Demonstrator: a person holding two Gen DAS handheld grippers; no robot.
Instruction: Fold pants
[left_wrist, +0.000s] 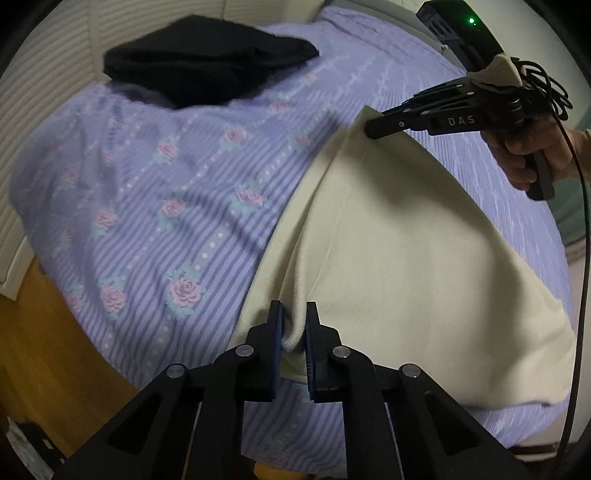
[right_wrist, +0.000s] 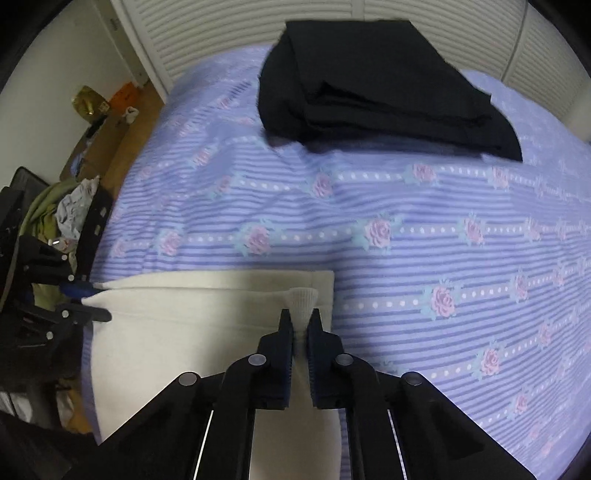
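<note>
Left wrist view: cream pants (left_wrist: 399, 266) laid on the bed (left_wrist: 155, 206); ribbed cuff pinched in left claw (left_wrist: 294, 325).
Right wrist view: right claw (right_wrist: 303, 325) clenched on other cuff.
Handling: judged soft, light, limp; best gripped by cuffs.

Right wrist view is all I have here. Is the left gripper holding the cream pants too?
Observer: Yes. The left gripper is pinching a ribbed edge of the cream pants.
Operator: Is any hand visible?
Observer: A hand grips the handle of the right gripper, which meets the far corner of the pants.
Operator: Anything past that gripper?
Observer: A green light glows on a black device beyond the bed's edge.
</note>
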